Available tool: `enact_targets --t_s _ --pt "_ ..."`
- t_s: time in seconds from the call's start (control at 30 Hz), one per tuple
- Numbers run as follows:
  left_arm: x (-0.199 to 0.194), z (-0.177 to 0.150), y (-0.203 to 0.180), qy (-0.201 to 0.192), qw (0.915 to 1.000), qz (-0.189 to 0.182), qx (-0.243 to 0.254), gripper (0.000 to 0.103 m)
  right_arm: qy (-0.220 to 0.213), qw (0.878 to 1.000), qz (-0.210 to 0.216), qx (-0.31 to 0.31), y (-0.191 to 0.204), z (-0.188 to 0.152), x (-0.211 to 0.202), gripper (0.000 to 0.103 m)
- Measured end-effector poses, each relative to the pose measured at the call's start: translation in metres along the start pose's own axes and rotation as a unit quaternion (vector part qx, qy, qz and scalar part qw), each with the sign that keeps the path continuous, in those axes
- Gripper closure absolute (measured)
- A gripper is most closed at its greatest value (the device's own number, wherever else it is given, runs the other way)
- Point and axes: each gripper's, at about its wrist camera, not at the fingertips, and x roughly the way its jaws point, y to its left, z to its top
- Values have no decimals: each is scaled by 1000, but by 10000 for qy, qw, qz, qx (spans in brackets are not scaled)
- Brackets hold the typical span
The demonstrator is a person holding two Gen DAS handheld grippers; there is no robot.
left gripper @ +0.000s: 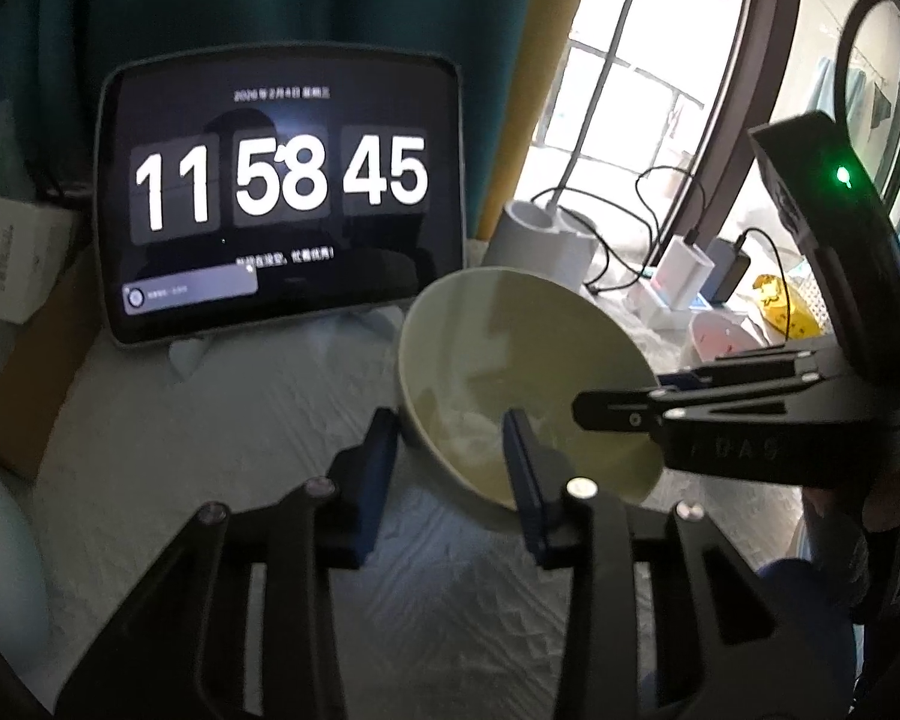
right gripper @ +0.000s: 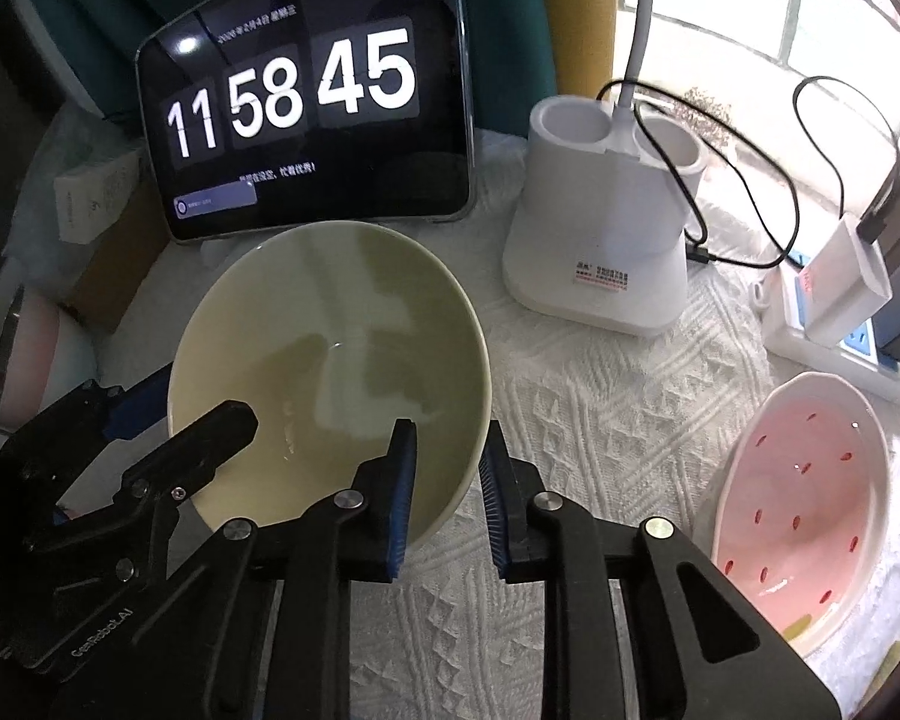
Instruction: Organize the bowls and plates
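A pale green bowl [left gripper: 522, 348] [right gripper: 330, 324] sits over the white textured cloth [right gripper: 600, 420], in front of the tablet. My left gripper [left gripper: 450, 420] straddles its left rim, one blue pad against the outside wall and the other finger inside. My right gripper [right gripper: 447, 426] clamps the right rim the same way, with its left pad inside and its right pad outside. Each gripper's fingers [left gripper: 618, 411] [right gripper: 222, 426] also show in the other wrist view, reaching over the rim. A pink bowl with red specks [right gripper: 804, 468] [left gripper: 720, 330] lies to the right.
A tablet showing a clock [left gripper: 282, 192] [right gripper: 312, 120] leans at the back. A white lamp base with cups [right gripper: 600, 240] stands right of it. Behind the pink bowl lie a power strip with chargers [right gripper: 840, 312] and black cables. Boxes [left gripper: 24, 258] crowd the left edge.
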Motion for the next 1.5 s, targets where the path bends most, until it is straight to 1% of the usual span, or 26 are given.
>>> enact_targets --t_s 0.27,0.5,0.83,1.5 --pt "-14 1 -2 -146 9999 0 38 66 -295 9996 8 11 0 -8 -22 81" --pt "-31 2 -8 -308 9994 -25 124 66 -461 9989 -46 98 5 -11 -38 82" --pt "-56 4 -13 -569 9982 -42 192 66 -781 9968 -49 139 7 -21 -72 82" --pt "-100 -2 -30 -912 9954 -96 288 66 -1119 9935 -161 114 24 -46 -116 82"
